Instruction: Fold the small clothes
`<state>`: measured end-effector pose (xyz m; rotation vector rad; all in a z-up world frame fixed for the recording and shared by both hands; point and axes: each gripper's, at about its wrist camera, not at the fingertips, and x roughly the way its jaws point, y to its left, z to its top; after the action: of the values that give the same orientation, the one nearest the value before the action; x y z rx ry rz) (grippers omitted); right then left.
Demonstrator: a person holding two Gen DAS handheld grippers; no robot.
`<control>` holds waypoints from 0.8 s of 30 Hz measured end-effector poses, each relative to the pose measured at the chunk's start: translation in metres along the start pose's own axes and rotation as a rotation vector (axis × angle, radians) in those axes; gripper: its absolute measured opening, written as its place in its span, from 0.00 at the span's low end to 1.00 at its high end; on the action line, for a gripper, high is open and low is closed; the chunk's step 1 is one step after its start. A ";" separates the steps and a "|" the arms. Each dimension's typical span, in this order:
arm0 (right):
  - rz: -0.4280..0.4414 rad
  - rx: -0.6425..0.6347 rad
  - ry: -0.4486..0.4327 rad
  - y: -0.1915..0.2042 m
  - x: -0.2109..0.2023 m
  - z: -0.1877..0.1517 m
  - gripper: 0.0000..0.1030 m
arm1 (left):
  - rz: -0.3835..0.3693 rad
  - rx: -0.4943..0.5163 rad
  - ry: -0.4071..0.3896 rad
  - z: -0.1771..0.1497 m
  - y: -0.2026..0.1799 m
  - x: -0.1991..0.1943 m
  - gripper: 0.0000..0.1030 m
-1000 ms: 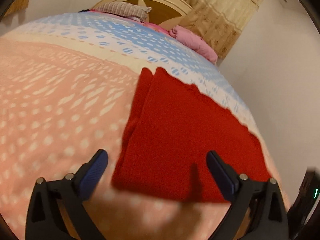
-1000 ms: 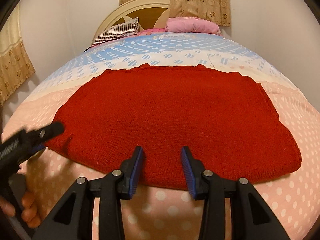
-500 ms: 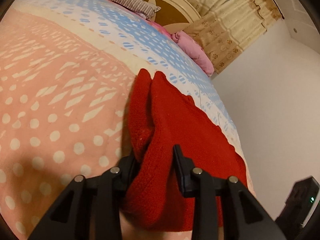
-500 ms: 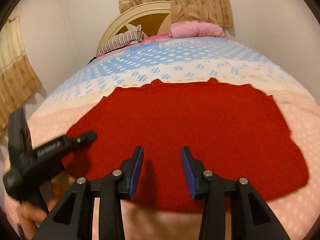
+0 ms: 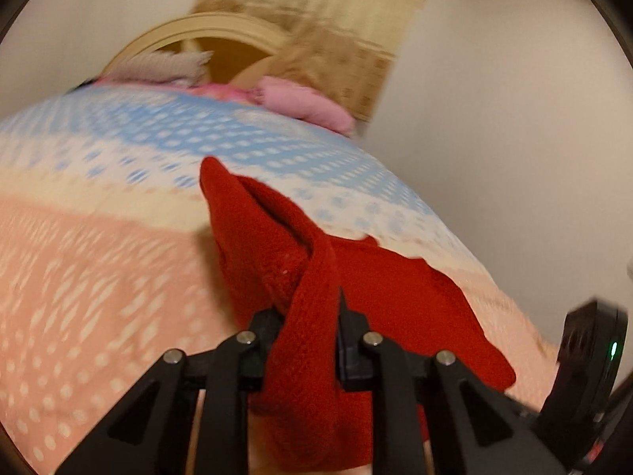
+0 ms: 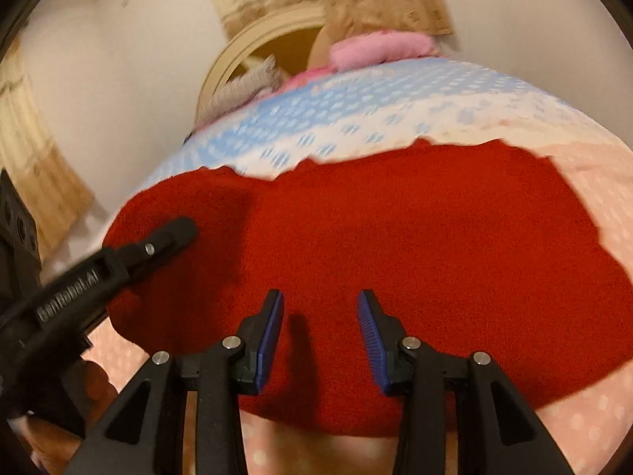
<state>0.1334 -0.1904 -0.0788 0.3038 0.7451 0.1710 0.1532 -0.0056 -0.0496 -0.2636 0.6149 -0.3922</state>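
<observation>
A red knitted garment [image 6: 415, 237] lies spread flat on the bed, its near hem toward me. In the left wrist view my left gripper [image 5: 310, 316] has its jaws closing on a bunched fold of the garment's left edge [image 5: 308, 348]. That edge is lifted off the bedspread and the cloth fills the gap between the pads. Seen from the right wrist, the left gripper [image 6: 178, 233] reaches over the garment's left side. My right gripper [image 6: 320, 316] hovers open over the near hem, with nothing gripped between its blue pads.
The bedspread [image 5: 99, 257] is pink with white dots near me and blue and white farther off. A pink pillow [image 5: 308, 107] and a striped pillow [image 5: 166, 65] lie by the round headboard [image 5: 221, 27]. A wall runs close along the right. A hand [image 6: 47, 435] holds the left gripper.
The left gripper came in wide open, closed on the garment's left edge and lifted it, pulling it toward the right. The right gripper stayed open and tilted slightly over the hem.
</observation>
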 end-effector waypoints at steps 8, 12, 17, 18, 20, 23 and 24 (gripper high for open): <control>-0.064 0.135 -0.012 -0.062 -0.019 -0.004 0.40 | -0.092 0.127 0.140 -0.023 -0.043 0.040 0.19; -0.051 0.138 -0.001 -0.062 -0.017 -0.005 0.40 | -0.101 0.099 0.175 -0.023 -0.036 0.047 0.19; 0.023 0.183 0.002 -0.068 -0.018 0.004 0.44 | -0.119 0.085 0.168 -0.027 -0.039 0.046 0.19; 0.081 0.205 -0.001 -0.070 -0.019 0.013 0.45 | -0.122 0.081 0.166 -0.027 -0.039 0.046 0.19; 0.129 0.212 0.007 -0.071 -0.015 0.030 0.53 | -0.124 0.080 0.164 -0.030 -0.041 0.049 0.19; 0.179 0.214 0.037 -0.069 0.002 0.057 0.58 | -0.124 0.081 0.161 -0.031 -0.043 0.049 0.19; 0.197 0.211 0.061 -0.068 0.012 0.065 0.58 | -0.126 0.079 0.160 -0.031 -0.043 0.049 0.19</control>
<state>0.1899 -0.2650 -0.0636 0.5755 0.7951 0.2895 0.1592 -0.0690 -0.0837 -0.1966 0.7403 -0.5614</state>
